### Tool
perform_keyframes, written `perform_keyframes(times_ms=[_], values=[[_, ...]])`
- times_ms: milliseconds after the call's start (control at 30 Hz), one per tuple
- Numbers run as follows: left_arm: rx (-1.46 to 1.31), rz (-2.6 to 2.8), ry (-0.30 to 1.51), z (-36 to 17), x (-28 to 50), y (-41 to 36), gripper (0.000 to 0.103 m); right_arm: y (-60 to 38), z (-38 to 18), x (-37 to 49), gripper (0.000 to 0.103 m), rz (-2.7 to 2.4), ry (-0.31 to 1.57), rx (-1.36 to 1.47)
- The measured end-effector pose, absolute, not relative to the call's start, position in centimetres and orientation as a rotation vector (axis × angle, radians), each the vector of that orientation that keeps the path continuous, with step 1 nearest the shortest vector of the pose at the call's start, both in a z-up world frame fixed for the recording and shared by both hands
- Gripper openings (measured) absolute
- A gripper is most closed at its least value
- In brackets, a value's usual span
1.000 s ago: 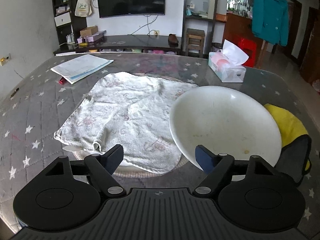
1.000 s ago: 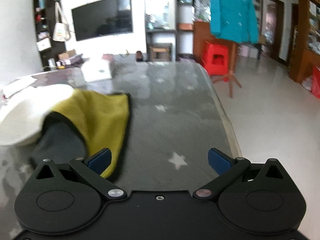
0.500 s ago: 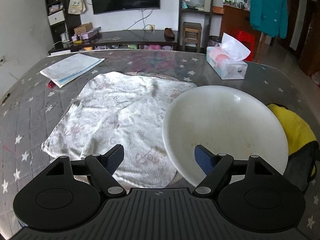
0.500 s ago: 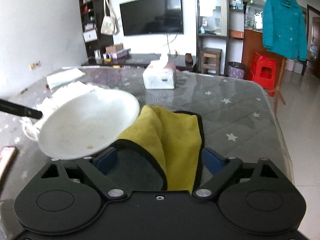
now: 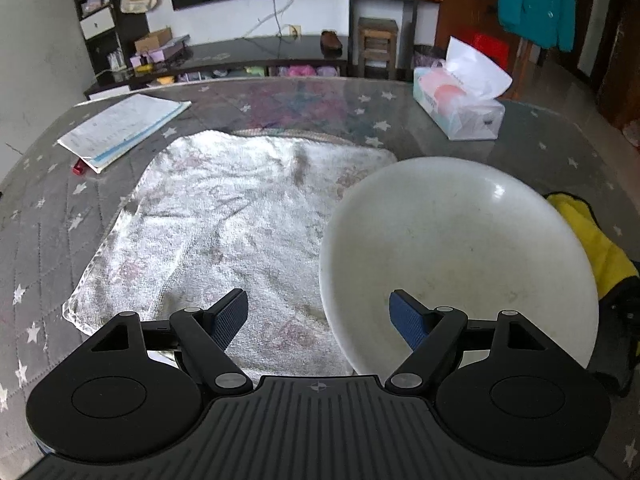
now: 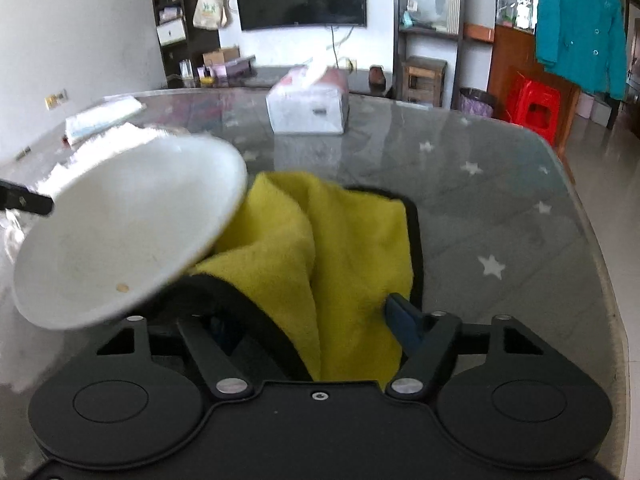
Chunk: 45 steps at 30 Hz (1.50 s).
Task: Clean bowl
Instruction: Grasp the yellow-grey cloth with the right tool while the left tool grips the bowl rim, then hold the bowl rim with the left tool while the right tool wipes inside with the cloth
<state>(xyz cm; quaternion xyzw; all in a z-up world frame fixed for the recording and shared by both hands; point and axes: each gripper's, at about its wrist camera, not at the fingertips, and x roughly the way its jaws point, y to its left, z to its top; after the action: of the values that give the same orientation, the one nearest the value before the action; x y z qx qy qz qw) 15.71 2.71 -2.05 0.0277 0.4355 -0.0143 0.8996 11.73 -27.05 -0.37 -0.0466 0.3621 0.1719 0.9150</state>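
A white bowl (image 5: pixel 460 260) stands on the star-patterned table (image 5: pixel 48 208), partly on a white towel (image 5: pixel 224 220). My left gripper (image 5: pixel 318 304) is open and straddles the bowl's near left rim, one finger over the inside and one over the towel. In the right wrist view the bowl (image 6: pixel 128 228) holds a small crumb (image 6: pixel 122 288), and its rim overlaps a yellow cloth (image 6: pixel 320 240) with a dark grey underside. My right gripper (image 6: pixel 310 316) has its jaws closing around the bunched near end of that cloth. Its left pad is hidden behind the fold. The cloth (image 5: pixel 592 240) lies right of the bowl.
A tissue box (image 5: pixel 460 108) stands at the table's far side, and a stack of papers (image 5: pixel 120 128) at the far left. The table's rounded edge (image 6: pixel 600 272) runs close on the right, with a red stool (image 6: pixel 536 108) on the floor beyond.
The right gripper swung left from bare table onto the yellow cloth, and its jaws narrowed around it. The left gripper came nearer, so the bowl's rim now sits between its fingers.
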Motion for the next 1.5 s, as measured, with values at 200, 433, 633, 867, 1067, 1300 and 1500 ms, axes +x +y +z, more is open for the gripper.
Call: perform_keyframes(times_ms=[200,433,633,867,1067,1300,1500], values=[[0.061,-0.087,0.966,-2.2,16.8,3.3,0.079,-26.5,-0.4,11.4,0.061,0.362,0.730,-0.116],[0.043,-0.160,1.056,-3.0,18.3,3.2,0.076,-26.9,-0.2,11.5,0.032,0.373,0.729,-0.106],[0.059,-0.207,1.103,-3.8,19.0,2.7,0.065,-27.2,-0.2,11.1,0.024,0.374,0.724,-0.111],[0.035,-0.301,1.177,-4.9,20.1,3.0,0.053,-27.4,0.0,10.7,0.012,0.368,0.733,-0.132],[0.002,-0.327,1.170,-5.0,20.1,3.2,0.040,-28.3,0.0,9.6,0.011,0.357,0.726,-0.131],[-0.075,-0.375,1.147,-4.6,19.2,3.7,0.029,-29.2,0.3,8.6,0.009,0.356,0.713,-0.104],[-0.038,-0.445,1.122,-4.2,18.0,2.1,0.029,-29.5,1.3,7.5,0.009,0.363,0.682,-0.089]])
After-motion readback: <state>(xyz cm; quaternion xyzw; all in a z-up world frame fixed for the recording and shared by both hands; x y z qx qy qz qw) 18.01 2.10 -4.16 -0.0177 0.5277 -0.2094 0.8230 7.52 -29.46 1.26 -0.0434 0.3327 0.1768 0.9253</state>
